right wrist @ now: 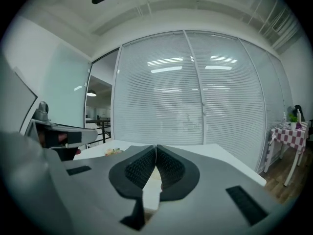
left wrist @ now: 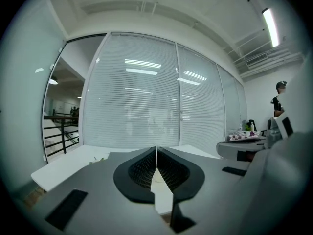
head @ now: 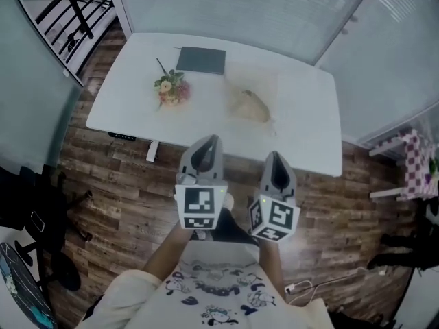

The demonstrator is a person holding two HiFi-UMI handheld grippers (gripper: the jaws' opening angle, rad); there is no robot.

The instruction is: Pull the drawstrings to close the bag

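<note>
Resting on one table (head: 305,108): one bag (head: 251,105), one bouquet (head: 171,89), one notebook (head: 200,60).

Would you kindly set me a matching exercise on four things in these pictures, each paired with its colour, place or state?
Things:
1. bag
2. flowers
3. pad
4. left gripper

Descriptions:
A. dark grey, at the far side of the table
B. jaws shut, nothing between them
C. beige, near the table's middle
D. pink and yellow, left of the bag

Pairs: 1-C, 2-D, 3-A, 4-B
</note>
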